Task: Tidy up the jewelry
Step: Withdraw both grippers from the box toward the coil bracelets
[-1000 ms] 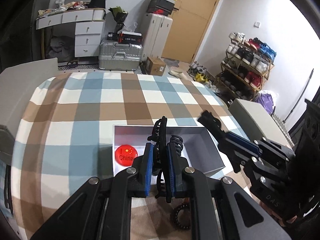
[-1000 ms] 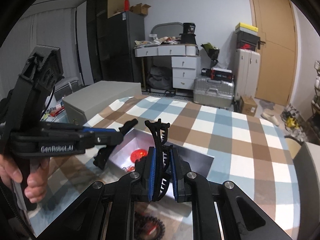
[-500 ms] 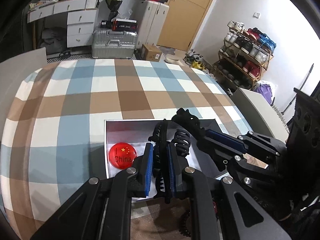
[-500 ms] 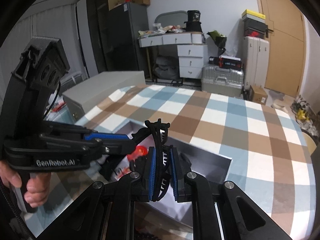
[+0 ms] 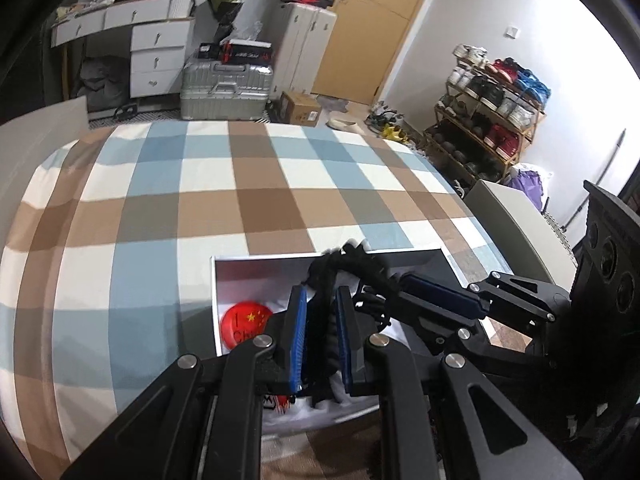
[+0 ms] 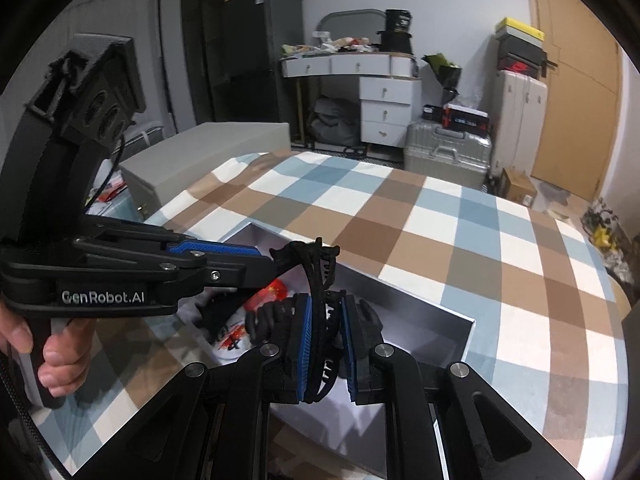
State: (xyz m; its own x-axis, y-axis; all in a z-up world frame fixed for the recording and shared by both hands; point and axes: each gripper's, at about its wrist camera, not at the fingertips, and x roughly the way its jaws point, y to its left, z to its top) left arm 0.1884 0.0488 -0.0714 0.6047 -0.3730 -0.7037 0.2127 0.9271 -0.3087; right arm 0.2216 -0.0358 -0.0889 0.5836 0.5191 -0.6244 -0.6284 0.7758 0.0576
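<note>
A white open box [image 5: 218, 280] sits on the checked tablecloth; it also shows in the right wrist view [image 6: 440, 312]. Inside lie a red round "I love China" badge [image 5: 244, 322] and dark hair ties [image 6: 272, 314]. My left gripper [image 5: 322, 332] is shut on a black hair claw clip [image 5: 326, 280] over the box. My right gripper [image 6: 326, 344] is shut on another black claw clip [image 6: 316, 276] over the box. The two clips' tips meet above the box. The left gripper [image 6: 224, 260] reaches in from the left.
The checked table [image 5: 248, 192] stretches beyond the box. A grey box [image 5: 508, 216] stands at the table's right edge, another grey box [image 6: 208, 152] at the left. Drawers, suitcases and a shoe rack stand behind.
Both grippers have moved down and forward over the box, and the right gripper has swung in toward the left one until the two clips touch.
</note>
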